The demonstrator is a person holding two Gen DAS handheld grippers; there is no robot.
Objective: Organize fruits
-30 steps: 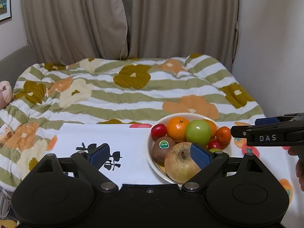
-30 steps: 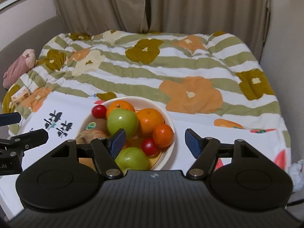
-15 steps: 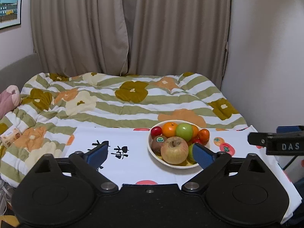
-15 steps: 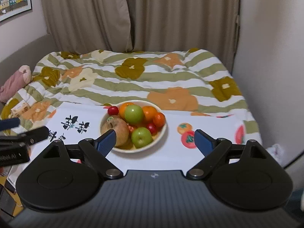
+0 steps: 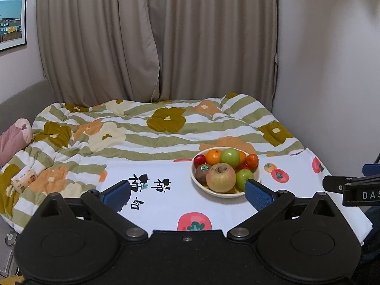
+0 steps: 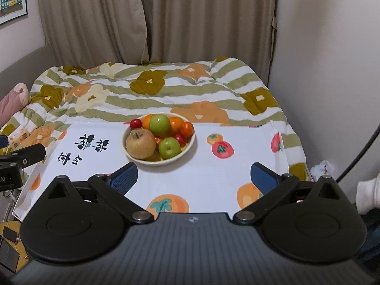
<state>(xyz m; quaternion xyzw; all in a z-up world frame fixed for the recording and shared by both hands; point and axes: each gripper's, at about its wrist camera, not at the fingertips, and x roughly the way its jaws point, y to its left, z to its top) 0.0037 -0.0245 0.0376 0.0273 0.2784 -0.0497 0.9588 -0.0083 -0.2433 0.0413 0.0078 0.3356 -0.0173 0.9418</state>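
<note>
A cream bowl (image 5: 254,185) (image 6: 190,146) sits on a white printed cloth (image 5: 161,204) (image 6: 209,171) and holds several fruits: a large yellow-brown apple (image 5: 220,177) (image 6: 140,143), green apples (image 5: 230,158) (image 6: 160,125), oranges (image 5: 213,157), a kiwi with a sticker (image 5: 202,172) and small red fruits (image 5: 199,159). My left gripper (image 5: 187,193) is open and empty, well back from the bowl. My right gripper (image 6: 193,178) is open and empty, also back from the bowl. Each gripper shows at the edge of the other's view.
The cloth lies on a table in front of a bed with a striped floral quilt (image 5: 147,128). A pink plush (image 5: 14,140) and a tissue pack (image 5: 23,179) lie at the left. Curtains (image 5: 152,38) hang behind; a wall (image 5: 332,71) is on the right.
Both grippers have pulled back and up from the bowl, which now looks smaller and farther. Both stay open and empty. The fruits have not moved.
</note>
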